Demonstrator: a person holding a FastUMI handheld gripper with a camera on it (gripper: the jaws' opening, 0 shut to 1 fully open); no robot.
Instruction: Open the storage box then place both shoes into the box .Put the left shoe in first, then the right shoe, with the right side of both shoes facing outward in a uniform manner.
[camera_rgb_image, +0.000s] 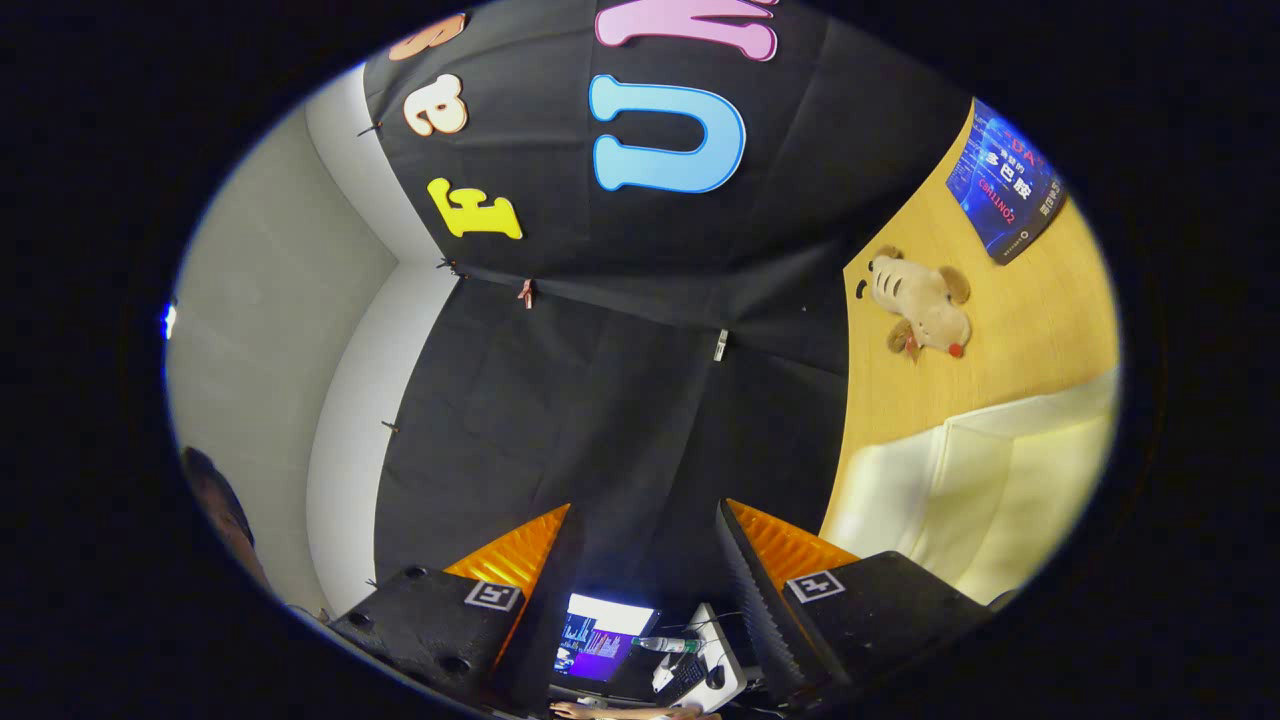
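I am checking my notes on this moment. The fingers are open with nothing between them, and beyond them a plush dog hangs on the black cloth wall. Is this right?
Not quite. In the gripper view the plush dog is on the wooden wall, beside the black cloth, not on it. The rest holds: the gripper has its fingers open with nothing between them.

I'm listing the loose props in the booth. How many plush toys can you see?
1. A plush dog lies against the wooden panel, well beyond the open, empty tongs, near a dark poster. Others may sit outside this tilted view.
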